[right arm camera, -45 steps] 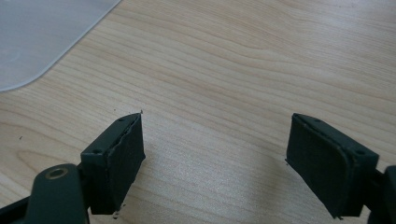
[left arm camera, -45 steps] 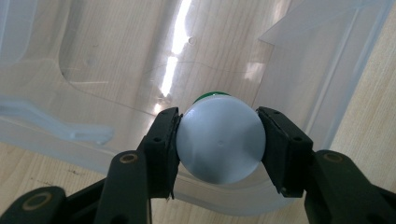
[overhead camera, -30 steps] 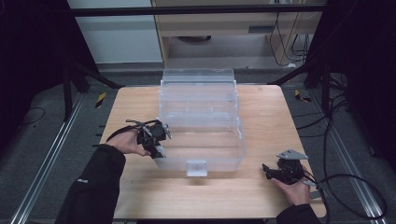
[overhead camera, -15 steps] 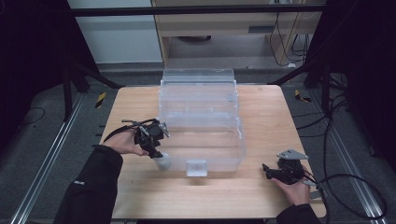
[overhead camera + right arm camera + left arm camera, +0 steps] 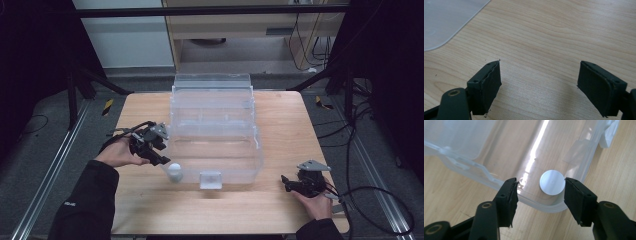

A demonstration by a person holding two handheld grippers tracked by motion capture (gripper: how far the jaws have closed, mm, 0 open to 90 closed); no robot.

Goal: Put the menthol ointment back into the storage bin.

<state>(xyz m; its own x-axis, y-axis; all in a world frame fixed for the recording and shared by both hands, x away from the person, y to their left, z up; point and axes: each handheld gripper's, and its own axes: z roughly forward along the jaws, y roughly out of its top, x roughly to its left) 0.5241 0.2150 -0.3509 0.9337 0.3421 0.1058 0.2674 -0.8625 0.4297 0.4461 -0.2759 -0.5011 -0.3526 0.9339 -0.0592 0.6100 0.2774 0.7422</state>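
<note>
This looks like a lab or recording studio set up for capturing manipulation work. A small wooden desk point(image 5: 280, 210) stands alone on grey carpet-like flooring point(image 5: 45, 150), hemmed in by a dark metal frame point(image 5: 210, 10) overhead and angled black struts point(image 5: 95, 80) at the sides. Aluminium rails point(image 5: 45, 185) run along the floor on both sides of the desk. Loose black cables point(image 5: 372, 195) trail across the floor at the right. Yellow-and-black hazard tape point(image 5: 107, 106) marks the floor beside the far corners. Behind the desk sits a beige cabinet point(image 5: 240, 30) with more wiring point(image 5: 305, 35) hanging beside it.
</note>
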